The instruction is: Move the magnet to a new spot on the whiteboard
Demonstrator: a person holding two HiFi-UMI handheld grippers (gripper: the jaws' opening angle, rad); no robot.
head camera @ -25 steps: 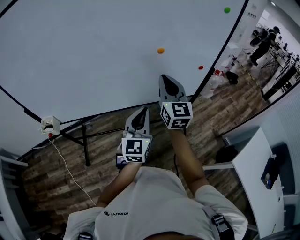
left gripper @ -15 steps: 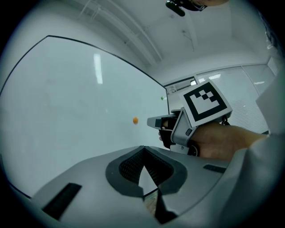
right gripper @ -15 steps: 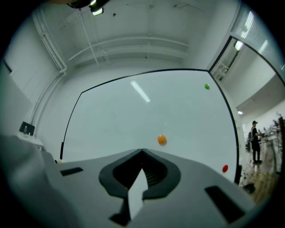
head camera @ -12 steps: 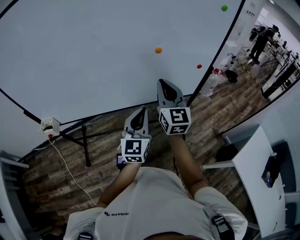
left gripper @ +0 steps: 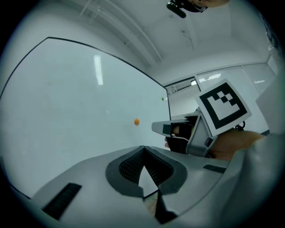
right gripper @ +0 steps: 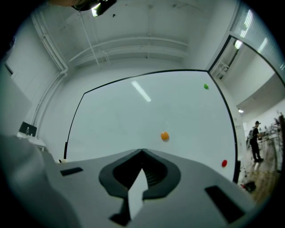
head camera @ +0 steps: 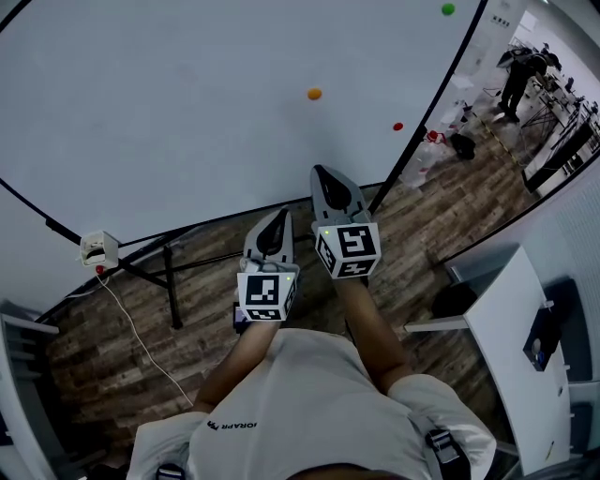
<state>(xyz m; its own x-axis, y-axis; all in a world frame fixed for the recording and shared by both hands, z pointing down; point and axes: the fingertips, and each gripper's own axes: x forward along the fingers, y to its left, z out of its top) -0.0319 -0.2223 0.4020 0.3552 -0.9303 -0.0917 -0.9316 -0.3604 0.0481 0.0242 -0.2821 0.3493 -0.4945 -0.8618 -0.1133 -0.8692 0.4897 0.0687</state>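
Observation:
The whiteboard (head camera: 187, 103) fills the upper part of the head view. Three small round magnets sit on it: an orange magnet (head camera: 314, 94) in the middle, a red magnet (head camera: 397, 126) near the right frame, and a green magnet (head camera: 448, 9) at the top right. My right gripper (head camera: 322, 172) is shut and empty, short of the board, below the orange magnet (right gripper: 164, 136). My left gripper (head camera: 279, 215) is lower and to the left, also shut and empty. In the left gripper view the orange magnet (left gripper: 136, 121) shows far ahead, with the right gripper (left gripper: 178, 130) beside it.
The board's black stand legs (head camera: 171, 281) rest on a wooden floor. A white box with a cable (head camera: 97, 249) lies at the left. A white table (head camera: 511, 347) stands at the right. A person (head camera: 518, 67) stands in the far room.
My right gripper has drawn back from the board, a little down and left in the head view. The left gripper has kept still. The magnets stay where they were on the board.

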